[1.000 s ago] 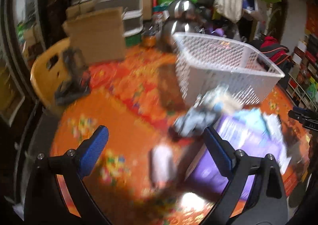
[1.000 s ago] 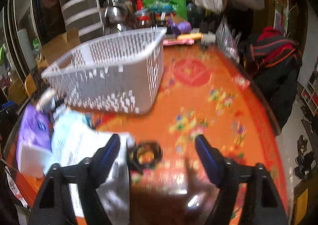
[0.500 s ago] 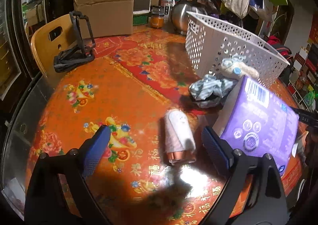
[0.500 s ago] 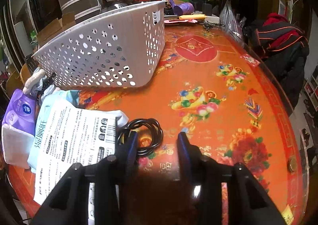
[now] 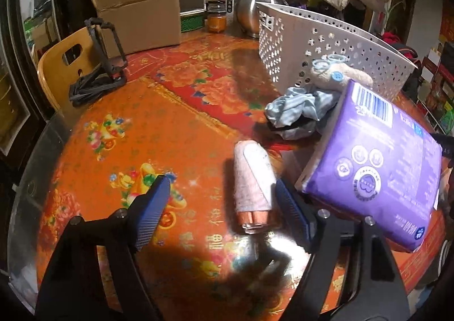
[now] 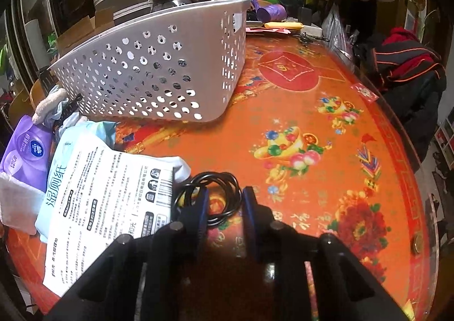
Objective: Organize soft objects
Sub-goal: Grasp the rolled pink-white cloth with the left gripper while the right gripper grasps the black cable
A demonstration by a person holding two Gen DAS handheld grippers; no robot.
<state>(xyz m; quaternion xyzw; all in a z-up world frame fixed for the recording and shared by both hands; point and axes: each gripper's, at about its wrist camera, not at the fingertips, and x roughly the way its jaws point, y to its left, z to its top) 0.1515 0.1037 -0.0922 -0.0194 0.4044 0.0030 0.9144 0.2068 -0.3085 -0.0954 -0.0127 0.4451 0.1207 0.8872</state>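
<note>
On orange table [image 5: 107, 111], left gripper [image 5: 224, 207] fingers apart beside pink roll [image 5: 254, 179], right gripper [image 6: 224, 202] fingers narrowed around black cable [image 6: 218, 193].

Right gripper [image 6: 224, 202] straddles black cable [image 6: 211, 193] (narrowly)

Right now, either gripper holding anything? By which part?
Left gripper: nothing, jaws open around the pink roll. Right gripper: jaws narrowed over the near edge of the black cable coil; a firm grip cannot be told.

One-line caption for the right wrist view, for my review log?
Right claw, partly closed, straddles a black coiled cord beside a wet-wipe pack, white basket behind.
</note>
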